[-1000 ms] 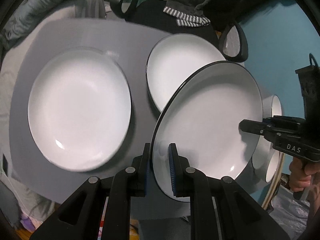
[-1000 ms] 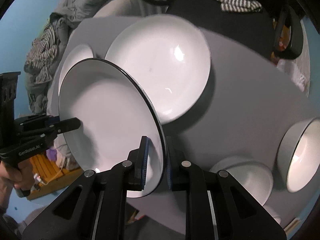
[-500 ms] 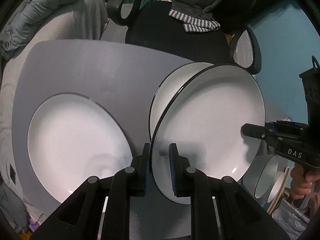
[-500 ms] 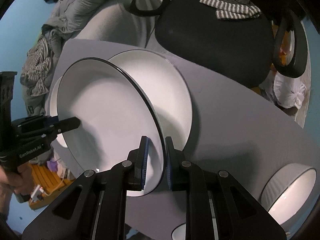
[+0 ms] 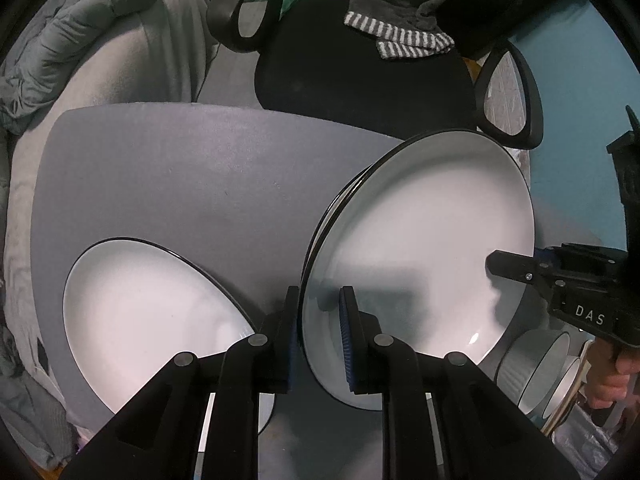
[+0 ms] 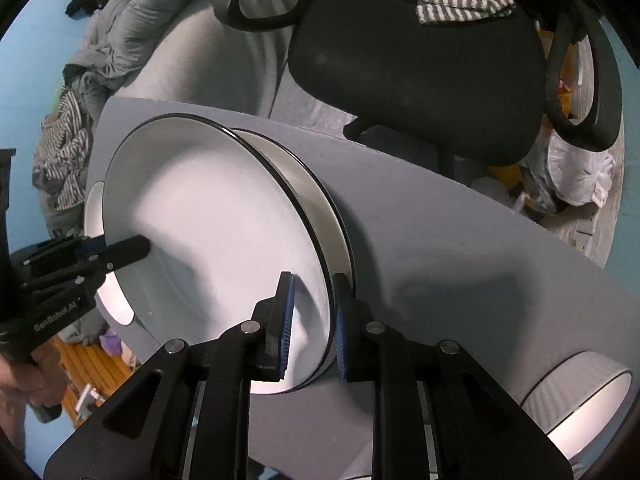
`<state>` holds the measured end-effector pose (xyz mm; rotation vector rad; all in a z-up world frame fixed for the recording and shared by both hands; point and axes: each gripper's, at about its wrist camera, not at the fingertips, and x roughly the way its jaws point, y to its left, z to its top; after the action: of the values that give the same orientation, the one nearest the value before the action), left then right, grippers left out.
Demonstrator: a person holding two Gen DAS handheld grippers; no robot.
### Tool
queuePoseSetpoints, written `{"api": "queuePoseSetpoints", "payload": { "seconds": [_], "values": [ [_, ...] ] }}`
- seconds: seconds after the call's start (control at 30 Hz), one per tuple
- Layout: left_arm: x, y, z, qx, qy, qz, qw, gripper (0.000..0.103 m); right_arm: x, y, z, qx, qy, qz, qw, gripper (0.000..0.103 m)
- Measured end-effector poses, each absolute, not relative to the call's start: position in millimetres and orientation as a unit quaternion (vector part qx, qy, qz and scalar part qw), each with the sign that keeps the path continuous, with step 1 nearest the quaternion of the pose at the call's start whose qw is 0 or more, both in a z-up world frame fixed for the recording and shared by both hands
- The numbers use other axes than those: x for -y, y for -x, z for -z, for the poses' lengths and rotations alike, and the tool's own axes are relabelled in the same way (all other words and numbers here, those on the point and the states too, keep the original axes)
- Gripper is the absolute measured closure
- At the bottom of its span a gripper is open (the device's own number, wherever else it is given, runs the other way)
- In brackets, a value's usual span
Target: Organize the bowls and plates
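Grey desk point(image 5: 208, 184) carries the dishes. Both grippers, left point(image 5: 319, 334) and right point(image 6: 311, 322), clamp their fingers on one black-rimmed plate point(image 5: 424, 248), held tilted over another plate point(image 6: 320, 196). Only the left view shows a third plate point(image 5: 152, 312); the right view's ribbed bowl point(image 6: 576, 396) is cut off.

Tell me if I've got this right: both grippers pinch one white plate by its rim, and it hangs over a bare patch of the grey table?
Not quite. Both grippers, left gripper and right gripper, do pinch the white plate, but it hangs over a second plate on the grey table, as the right wrist view shows.
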<state>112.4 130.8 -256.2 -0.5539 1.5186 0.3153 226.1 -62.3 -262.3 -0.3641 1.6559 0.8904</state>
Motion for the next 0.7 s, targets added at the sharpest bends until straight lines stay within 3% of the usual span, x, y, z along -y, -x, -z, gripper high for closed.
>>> {"api": "queuePoseSetpoints", "payload": {
  "seconds": [0.2,0.53,0.6,0.7],
  "values": [
    [-132,-113,269,-0.683,0.247,-0.144,0.672,0.085,57,-229,264,-0.714,0.159,-0.364,0.576,0.084],
    [-132,-112,265,-0.680,0.241,-0.155,0.675,0.073,45,-224,255,-0.744,0.172,-0.326,0.557,0.053],
    [-133,-111,264,-0.679,0.239,-0.160,0.675,0.066,45,-223,254,-0.747,0.175,-0.319,0.556,0.051],
    [-134,-108,262,-0.677,0.239,-0.166,0.676,0.065,45,-225,253,-0.751,0.177,-0.311,0.555,0.051]
  ]
}}
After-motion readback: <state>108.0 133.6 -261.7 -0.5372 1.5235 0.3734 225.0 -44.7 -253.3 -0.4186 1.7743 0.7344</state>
